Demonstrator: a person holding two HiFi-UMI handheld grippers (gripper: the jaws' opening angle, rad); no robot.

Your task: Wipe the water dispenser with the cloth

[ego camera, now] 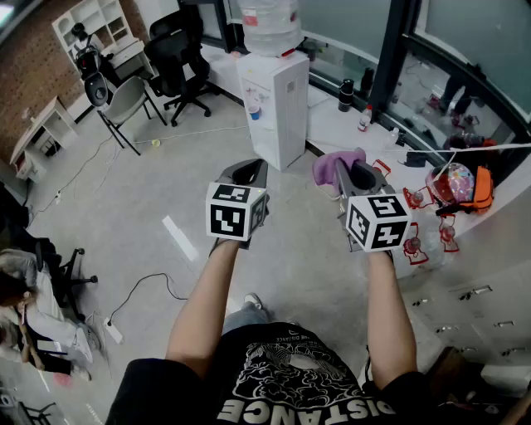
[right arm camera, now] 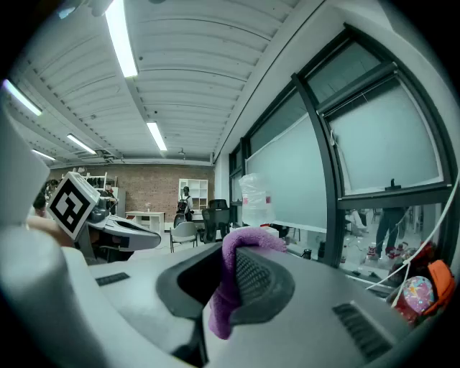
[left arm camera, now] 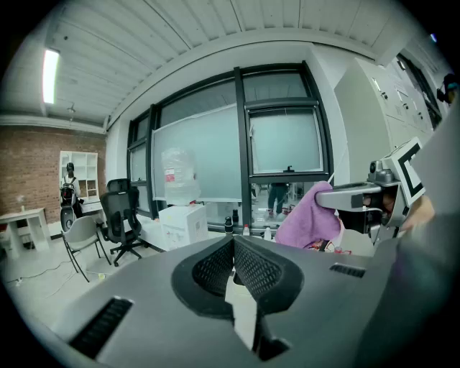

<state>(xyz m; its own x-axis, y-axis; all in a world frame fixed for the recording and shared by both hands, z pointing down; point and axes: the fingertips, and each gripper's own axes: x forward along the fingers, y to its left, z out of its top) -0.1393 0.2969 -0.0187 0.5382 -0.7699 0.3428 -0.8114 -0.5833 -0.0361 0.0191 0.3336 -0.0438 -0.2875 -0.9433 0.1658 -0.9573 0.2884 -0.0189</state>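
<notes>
A white water dispenser (ego camera: pixel 274 104) with a clear bottle (ego camera: pixel 270 25) on top stands by the window wall, well ahead of both grippers. It also shows far off as the dispenser (left arm camera: pixel 180 223) in the left gripper view and the bottle (right arm camera: pixel 256 201) in the right gripper view. My right gripper (ego camera: pixel 353 174) is shut on a purple cloth (ego camera: pixel 336 164), which drapes over its jaws as the cloth (right arm camera: pixel 230 284). The cloth (left arm camera: pixel 309 219) is visible from the left too. My left gripper (ego camera: pixel 247 173) is held beside it, shut with nothing between its jaws.
Black office chairs (ego camera: pixel 178 58) and a grey folding chair (ego camera: pixel 124 104) stand left of the dispenser. A counter (ego camera: pixel 357 120) along the window holds bottles. Red items and an orange bag (ego camera: pixel 473 187) lie at right. A cable (ego camera: pixel 141 290) runs over the floor. A person sits at lower left.
</notes>
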